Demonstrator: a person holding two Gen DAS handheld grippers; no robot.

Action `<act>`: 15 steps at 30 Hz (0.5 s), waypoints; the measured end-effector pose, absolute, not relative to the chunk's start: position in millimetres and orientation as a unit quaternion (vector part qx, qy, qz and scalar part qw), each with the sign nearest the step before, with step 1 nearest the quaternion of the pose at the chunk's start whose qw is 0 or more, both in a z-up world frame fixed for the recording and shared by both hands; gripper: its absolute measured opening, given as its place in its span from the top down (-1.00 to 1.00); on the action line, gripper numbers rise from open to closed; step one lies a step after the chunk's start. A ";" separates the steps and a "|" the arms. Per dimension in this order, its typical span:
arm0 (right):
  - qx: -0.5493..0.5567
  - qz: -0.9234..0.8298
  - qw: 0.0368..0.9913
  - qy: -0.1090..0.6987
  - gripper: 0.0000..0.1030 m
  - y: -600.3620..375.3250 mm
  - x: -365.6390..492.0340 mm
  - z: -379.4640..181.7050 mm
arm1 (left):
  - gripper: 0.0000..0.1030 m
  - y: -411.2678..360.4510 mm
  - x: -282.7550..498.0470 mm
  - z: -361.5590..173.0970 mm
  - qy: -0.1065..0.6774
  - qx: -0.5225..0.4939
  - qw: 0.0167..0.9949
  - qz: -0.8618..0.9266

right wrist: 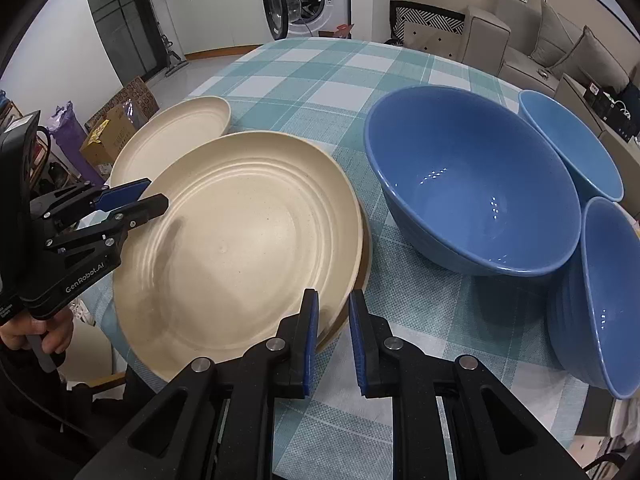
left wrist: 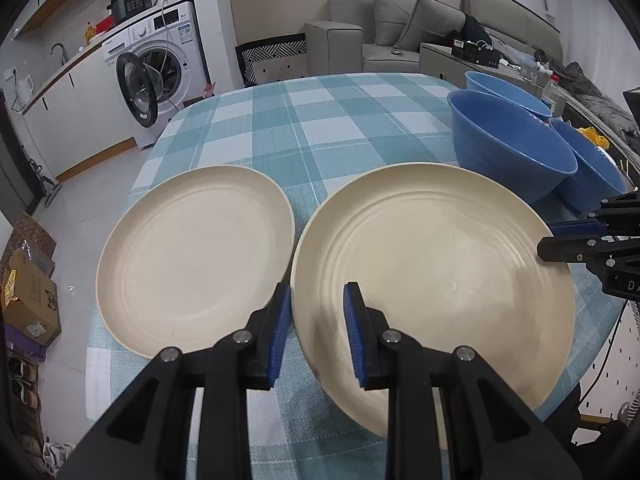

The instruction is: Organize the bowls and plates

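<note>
We see two cream plates side by side on the checked tablecloth covering the surface. The near plate sits on top of another plate, whose rim shows under its right edge; the far-left plate lies flat by itself, just beside it.

Left gripper: jaws apart, straddling the left rim of the stacked plate, one blue pad outside the rim and one over the plate's inside. We cannot tell whether either pad touches.

Right gripper: jaws apart with a narrow gap, set either side of the plate's right rim at the near edge. Contact cannot be told.

Three blue bowls stand to the right of the plates. The large bowl is upright on the cloth. A lighter blue bowl sits behind it, tilted. A third bowl leans on its side at the near right, close against the large one.
</note>
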State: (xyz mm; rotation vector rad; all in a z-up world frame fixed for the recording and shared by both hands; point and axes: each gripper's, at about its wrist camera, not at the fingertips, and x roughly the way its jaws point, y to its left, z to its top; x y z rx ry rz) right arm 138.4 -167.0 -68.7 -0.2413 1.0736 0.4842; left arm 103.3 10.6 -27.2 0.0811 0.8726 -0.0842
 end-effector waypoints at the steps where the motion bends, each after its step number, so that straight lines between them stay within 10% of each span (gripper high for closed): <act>1: -0.113 0.228 0.825 0.505 0.69 -165.8 140.3 -69.8 | 0.51 10.7 103.5 -27.8 0.423 0.040 0.905 -0.040; 15: -0.117 0.217 0.825 0.509 0.69 -166.9 144.8 -79.2 | 0.51 7.1 107.7 -32.0 0.424 0.052 0.903 -0.039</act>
